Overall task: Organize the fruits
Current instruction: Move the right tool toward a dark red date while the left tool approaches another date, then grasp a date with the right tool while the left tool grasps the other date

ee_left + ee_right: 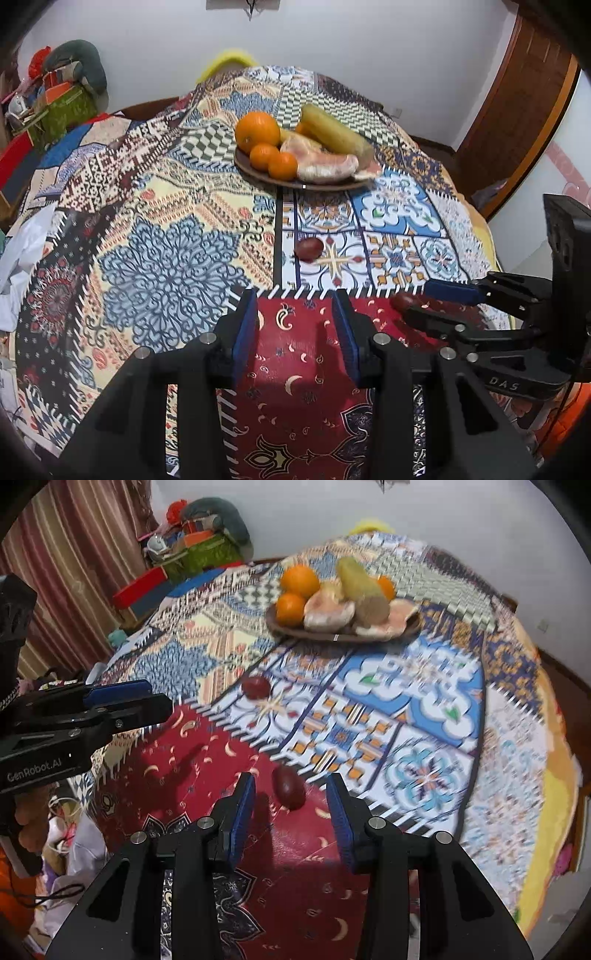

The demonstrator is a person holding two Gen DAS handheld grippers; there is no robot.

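You've got a plate [258,170] of fruit toward the far side of the tabletop [166,206]; one small fruit [308,249] lies alone nearer you, between plate and tools. A second small fruit [288,787] sits just ahead of your right tool [290,804], your left tool [294,318] beside it to the left

Ahead of the black, blue-padded right gripper [290,801] lies a dark red fruit [289,787] on crimson crescent-patterned cloth [221,775]. Beyond it, orange fruits [300,580] sit on a brown plate [343,637].
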